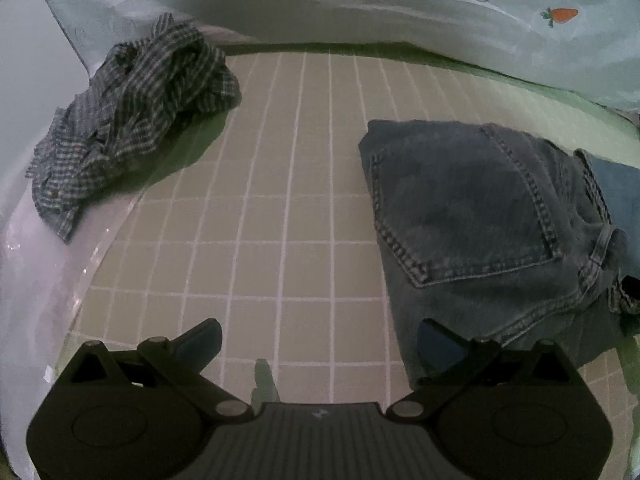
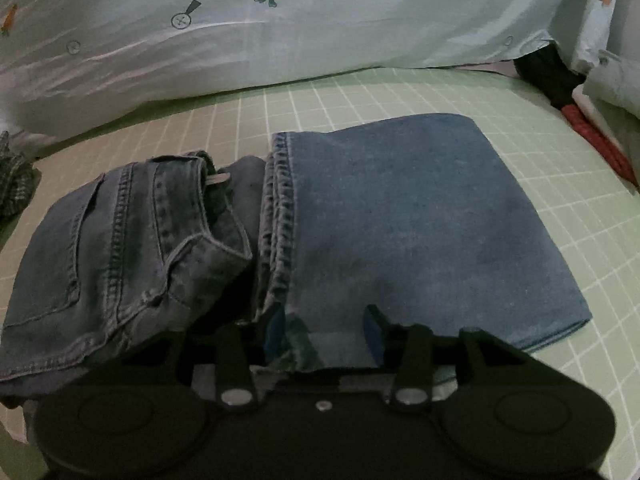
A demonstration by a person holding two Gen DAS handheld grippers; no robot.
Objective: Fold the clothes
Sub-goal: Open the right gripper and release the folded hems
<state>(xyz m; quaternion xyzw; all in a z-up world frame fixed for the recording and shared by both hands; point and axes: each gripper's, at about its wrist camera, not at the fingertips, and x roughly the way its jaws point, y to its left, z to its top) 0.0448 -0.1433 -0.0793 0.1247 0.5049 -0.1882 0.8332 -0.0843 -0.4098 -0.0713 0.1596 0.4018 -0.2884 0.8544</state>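
My right claw (image 2: 324,328) stands apart astride the folded jeans' (image 2: 400,220) near edge, my left claw (image 1: 320,344) apart and empty at their nine o'clock; I'd withdraw cleanly without snagging the hem.

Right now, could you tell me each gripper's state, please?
Left gripper: open, empty.
Right gripper: open, jeans edge between its fingers, unpinched.

Left tool (image 1: 320,344): tilted steeply down, jaws wide apart, nothing between them; its right finger (image 1: 440,340) lies at the edge of cloth.
Right tool (image 2: 324,328): tilted down, jaws partly apart, a fold of cloth between them; whether the fingers (image 2: 374,328) press on it cannot be told.
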